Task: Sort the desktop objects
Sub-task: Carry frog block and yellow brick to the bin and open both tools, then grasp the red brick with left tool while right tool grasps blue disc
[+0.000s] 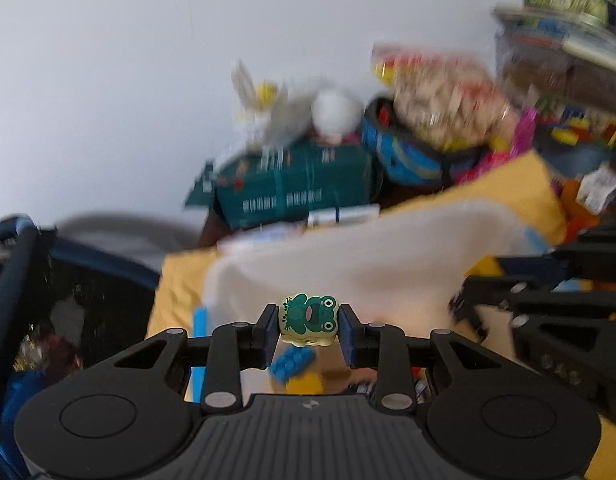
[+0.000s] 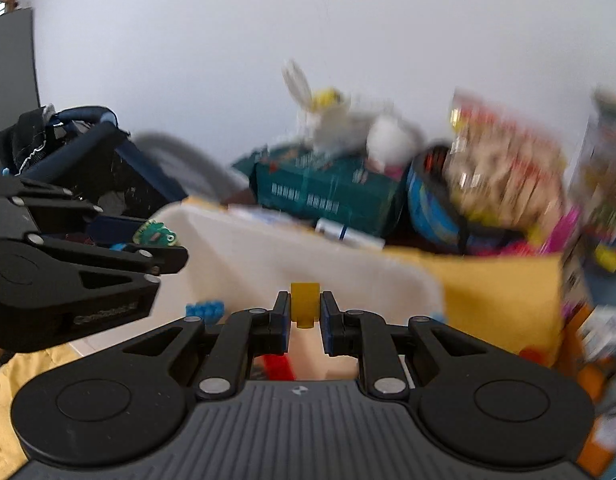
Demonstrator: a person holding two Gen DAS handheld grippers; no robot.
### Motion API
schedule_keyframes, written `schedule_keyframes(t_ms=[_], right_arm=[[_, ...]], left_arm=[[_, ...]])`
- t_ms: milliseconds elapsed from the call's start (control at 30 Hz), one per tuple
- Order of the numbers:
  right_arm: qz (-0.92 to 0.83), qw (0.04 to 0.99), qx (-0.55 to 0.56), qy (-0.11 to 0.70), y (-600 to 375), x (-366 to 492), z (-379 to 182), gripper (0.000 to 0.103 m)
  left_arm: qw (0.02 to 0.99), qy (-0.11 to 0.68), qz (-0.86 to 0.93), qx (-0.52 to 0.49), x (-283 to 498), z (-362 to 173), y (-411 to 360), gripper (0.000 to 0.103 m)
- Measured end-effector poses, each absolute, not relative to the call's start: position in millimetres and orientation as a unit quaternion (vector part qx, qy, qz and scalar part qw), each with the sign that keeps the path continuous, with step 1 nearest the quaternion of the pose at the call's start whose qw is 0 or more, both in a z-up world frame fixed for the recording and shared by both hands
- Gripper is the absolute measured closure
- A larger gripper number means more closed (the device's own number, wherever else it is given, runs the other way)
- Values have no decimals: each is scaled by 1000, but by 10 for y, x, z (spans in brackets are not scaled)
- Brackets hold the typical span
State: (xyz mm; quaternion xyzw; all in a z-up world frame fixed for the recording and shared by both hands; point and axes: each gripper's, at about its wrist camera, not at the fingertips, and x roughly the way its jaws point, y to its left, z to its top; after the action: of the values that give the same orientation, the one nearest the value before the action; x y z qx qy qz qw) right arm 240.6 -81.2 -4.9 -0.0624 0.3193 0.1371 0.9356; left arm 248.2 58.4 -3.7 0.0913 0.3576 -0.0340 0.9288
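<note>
A frog eraser (image 1: 308,318) is pinched in the left gripper (image 1: 308,332), a yellow brick (image 2: 305,303) in the right gripper (image 2: 305,320); bricks below remain unsorted.

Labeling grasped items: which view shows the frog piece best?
Left wrist view: the frog piece sits centered and sharp, frog face toward the camera, clamped in the left gripper. The right wrist view shows it small, edge-on, partly hidden at the left edge.
</note>
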Motion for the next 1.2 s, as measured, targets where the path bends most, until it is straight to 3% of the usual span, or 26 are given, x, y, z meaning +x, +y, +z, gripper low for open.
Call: schedule_keyframes(t_ms=[67, 100, 133, 167, 433, 667, 933, 1200], right_arm=[[130, 931, -61, 336, -803, 2463, -163, 82], [129, 928, -61, 343, -800, 2488, -205, 78], [131, 926, -59, 349, -796, 2502, -242, 66], [132, 925, -57, 351, -794, 2504, -261, 63], [138, 938, -54, 315, -784, 2291, -43, 64], [156, 943, -51, 288, -840, 1728, 82, 63], [177, 914, -79, 356, -743, 1134, -483, 63], [282, 852, -133, 421, -271, 721, -1110, 66]], left_arm=[[922, 375, -31, 92, 2522, -170, 614, 67], [920, 380, -31, 93, 2526, -212, 629, 64], [919, 381, -28, 94, 2513, -233, 641, 59], [920, 378, -27, 96, 2496, -220, 648, 57], [933, 344, -36, 97, 2205, 62, 752, 47], [940, 330, -47, 73, 1442, 102, 972, 41], [911, 391, -79, 109, 727, -505, 1052, 39], [882, 447, -109, 98, 633, -923, 973, 39]])
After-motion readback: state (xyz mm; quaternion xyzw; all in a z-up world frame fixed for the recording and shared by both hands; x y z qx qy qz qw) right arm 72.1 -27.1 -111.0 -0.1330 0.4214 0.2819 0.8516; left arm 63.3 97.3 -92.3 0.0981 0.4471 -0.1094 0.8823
